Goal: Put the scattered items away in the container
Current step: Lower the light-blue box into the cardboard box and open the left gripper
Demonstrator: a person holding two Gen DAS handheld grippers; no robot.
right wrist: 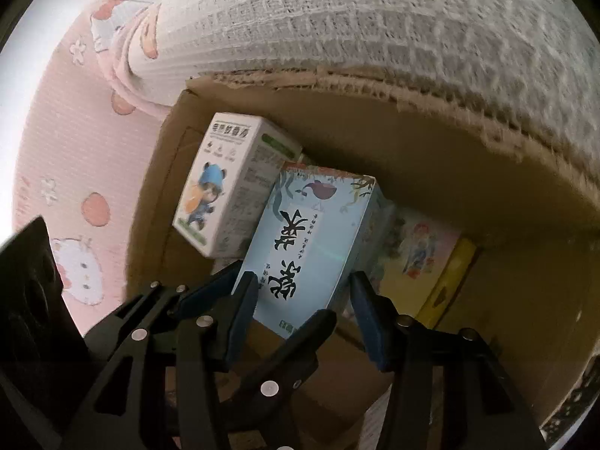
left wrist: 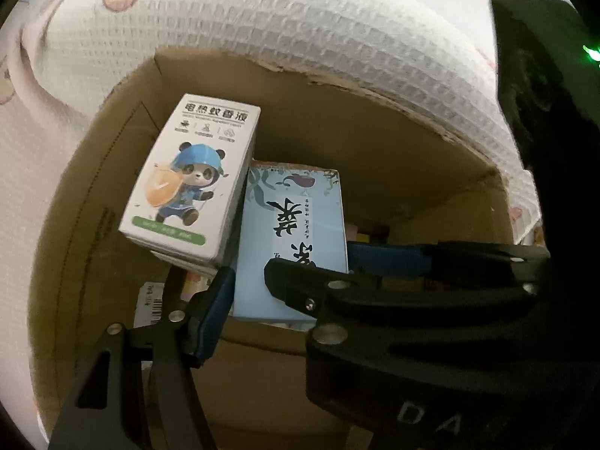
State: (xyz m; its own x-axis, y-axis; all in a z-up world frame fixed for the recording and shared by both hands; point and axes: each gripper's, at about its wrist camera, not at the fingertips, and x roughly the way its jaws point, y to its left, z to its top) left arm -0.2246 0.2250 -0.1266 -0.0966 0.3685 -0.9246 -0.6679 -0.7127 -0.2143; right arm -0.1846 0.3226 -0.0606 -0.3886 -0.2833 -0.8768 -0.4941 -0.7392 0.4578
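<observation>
Two cartons stand tilted inside an open brown cardboard box (right wrist: 431,157) with ragged edges. The panda carton (left wrist: 187,176) is white, with a cartoon panda in a blue helmet carrying an orange shield, a green band along its lower edge and a line of bold Chinese characters across the top, too small to read surely. The pale blue carton (right wrist: 311,247) bears leaf and bowl drawings and large black brush characters on a white strip, seen upside down.

In the right wrist view the right tongs (right wrist: 300,322) straddle the lower end of the pale blue carton, one blue pad at each side edge, half open; whether the pads press it or only flank it cannot be told. The panda carton leans just beyond and left of them, touching the blue one.

The left tongs (left wrist: 288,266) stand wide open and hold nothing, one finger (left wrist: 213,315) just below the panda carton, the other (left wrist: 390,258) lying past the blue carton's right edge.

A white waffle-weave blanket (left wrist: 300,37) lies behind the box, on pink printed bedding (right wrist: 75,157).
</observation>
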